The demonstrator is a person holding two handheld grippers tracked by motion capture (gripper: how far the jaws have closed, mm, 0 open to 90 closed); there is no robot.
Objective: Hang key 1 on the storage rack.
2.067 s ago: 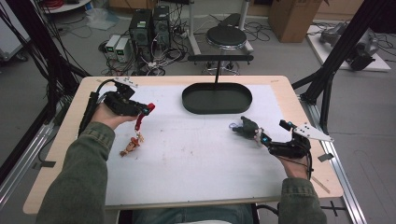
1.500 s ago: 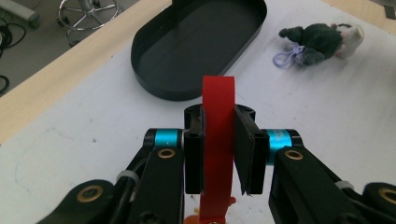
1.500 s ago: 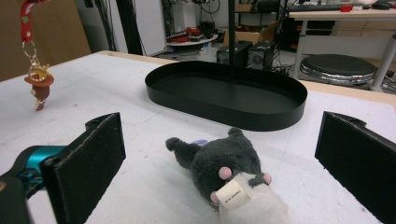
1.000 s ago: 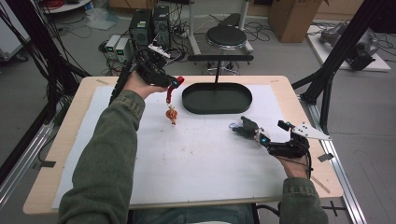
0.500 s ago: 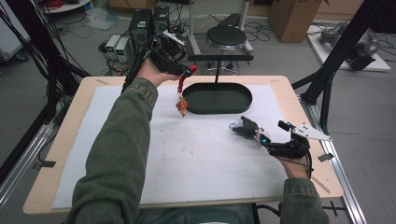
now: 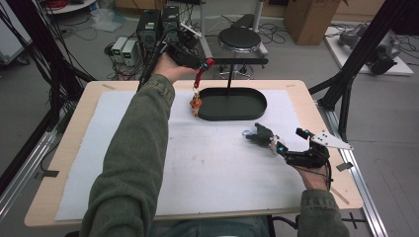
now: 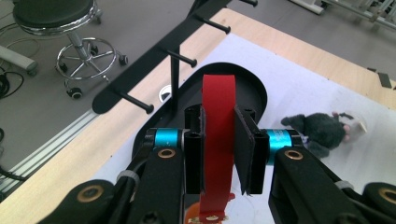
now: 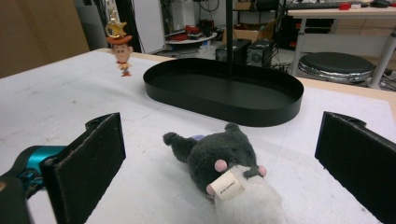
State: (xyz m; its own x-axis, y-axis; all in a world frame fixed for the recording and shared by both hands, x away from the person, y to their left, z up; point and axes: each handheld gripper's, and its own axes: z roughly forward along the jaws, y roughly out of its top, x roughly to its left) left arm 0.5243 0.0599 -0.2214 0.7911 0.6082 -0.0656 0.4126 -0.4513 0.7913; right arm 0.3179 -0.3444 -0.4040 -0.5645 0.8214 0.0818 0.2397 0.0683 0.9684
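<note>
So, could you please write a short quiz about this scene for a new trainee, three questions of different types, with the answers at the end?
1. True or false: the left gripper is shut on the red strap of the small cowboy figure keychain.
2. Which thing lies between the open jaws of the right gripper?
A. the grey plush toy with pink paws
B. a metal spoon
C. a glass bottle
3. Fill in: the black hanger stand has an oval black ______ as its base, with pegs on a bar above.

Key
1. True; the figure hangs in the air beside the stand.
2. A
3. tray
</note>
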